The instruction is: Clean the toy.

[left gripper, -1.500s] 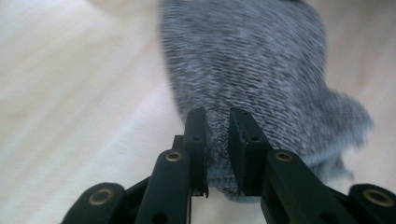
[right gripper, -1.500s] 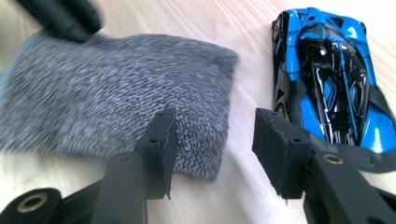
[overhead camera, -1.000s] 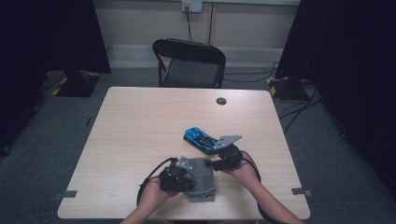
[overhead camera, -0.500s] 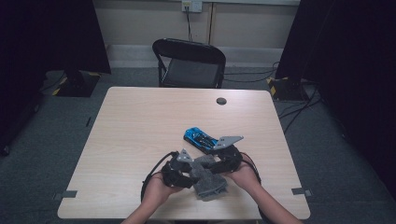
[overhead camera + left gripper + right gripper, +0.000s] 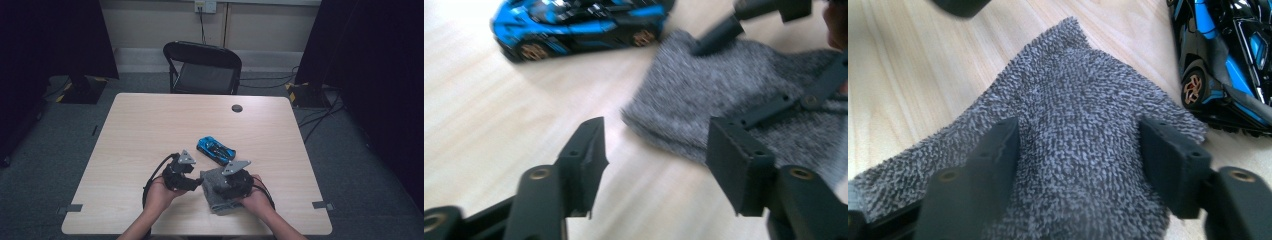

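On the pale wooden desk, near its front edge, the folded grey terry cloth lay released beside the blue toy car, both claws, left and right, spread and just opening, wiping seemingly still ahead.

We are wearing no sleeves; our forearms are showing bare. Our left gripper is looking black and blocky, carrying a grey three-cornered plate with dark screws, and trailing a looped black cable. Our right gripper is matching it, with its own grey plate. Up close, the matte black jaws are showing brass-coloured rivets and small screw holes.
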